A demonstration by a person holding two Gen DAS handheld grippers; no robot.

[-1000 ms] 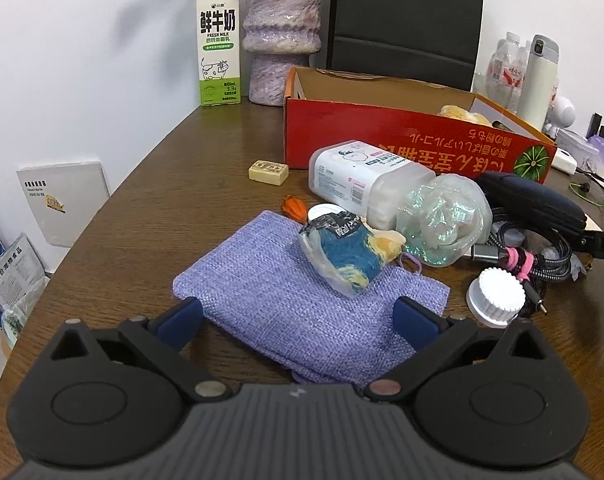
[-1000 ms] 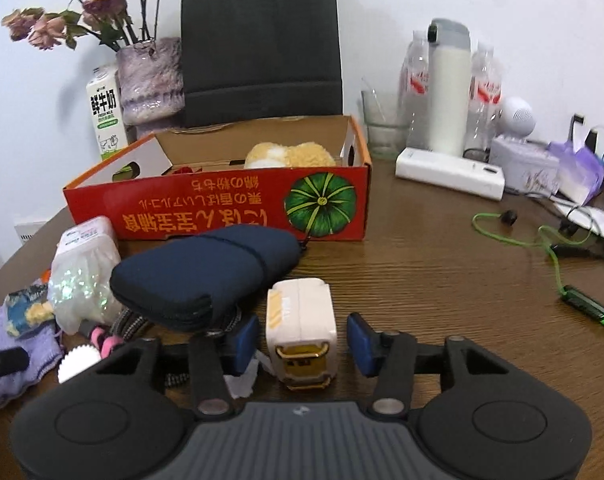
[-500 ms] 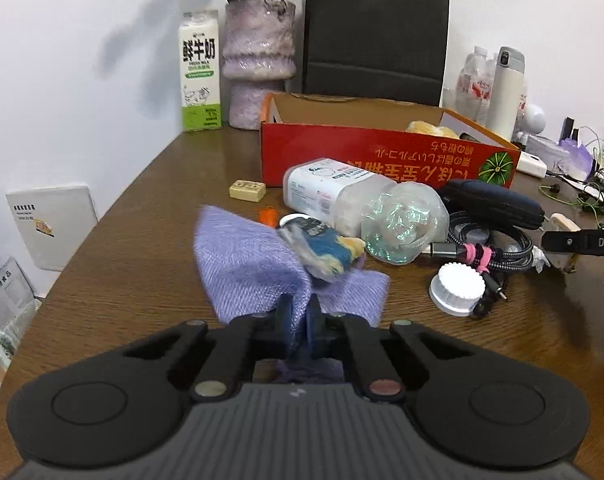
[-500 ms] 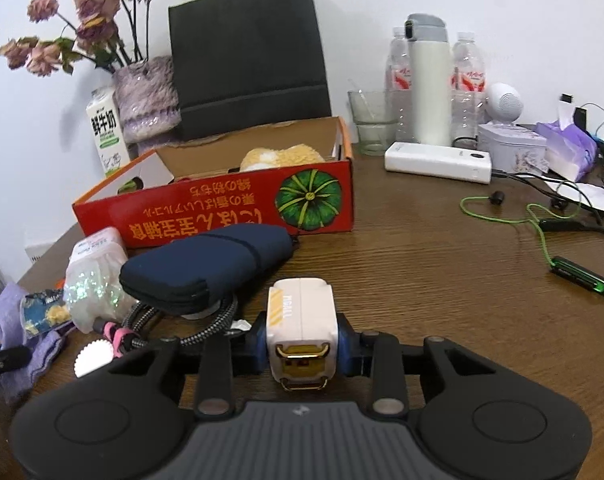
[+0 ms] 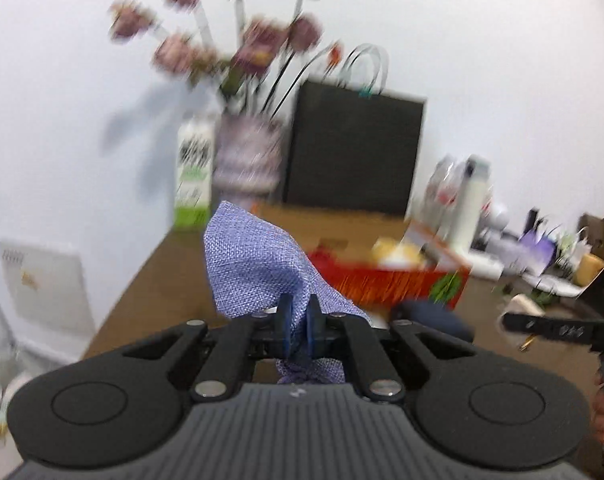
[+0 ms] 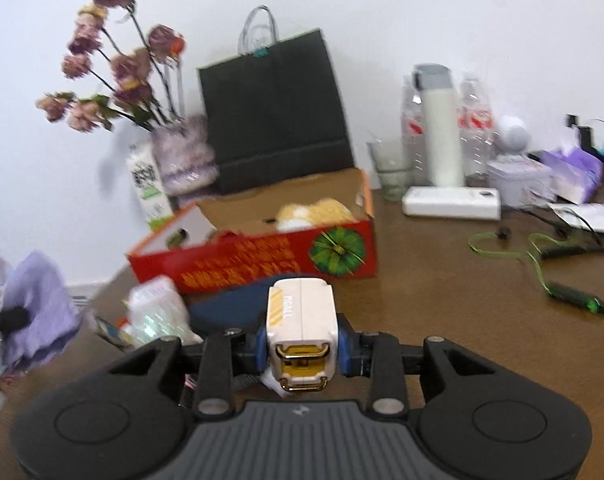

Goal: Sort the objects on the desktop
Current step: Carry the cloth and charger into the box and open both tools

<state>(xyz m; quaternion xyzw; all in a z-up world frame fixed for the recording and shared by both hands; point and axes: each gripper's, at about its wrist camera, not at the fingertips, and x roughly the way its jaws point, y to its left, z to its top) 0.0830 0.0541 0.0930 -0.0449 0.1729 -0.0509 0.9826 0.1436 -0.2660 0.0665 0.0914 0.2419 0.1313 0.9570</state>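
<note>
Left gripper (image 5: 298,326): jaws clamped tight on a fold of the lilac woven fabric pouch (image 5: 258,268), which stands up from the blue pads in a peak and hangs clear of the brown wooden table (image 5: 150,292). A tuft of the same cloth shows below the pads.

Right gripper (image 6: 302,340): jaws pressed against both sides of the white rectangular plastic charger with gold metal clips (image 6: 302,328), held level above the table (image 6: 441,280), the clips facing the camera.

Directly beyond the charger lies the dark navy oblong zip case (image 6: 230,308), with a clear crinkled plastic packet (image 6: 158,312) beside it to the left. Behind these stands the open red cardboard box with a green pumpkin print (image 6: 262,260); a yellow-and-white plush item (image 6: 313,212) lies inside.

Along the wall behind the box: a black paper carrier bag (image 6: 274,120), a mottled purple vase of pink flowers (image 6: 182,156) and a white-and-green milk carton (image 6: 148,188). The left view is motion-blurred, so finer detail there is uncertain.
</note>
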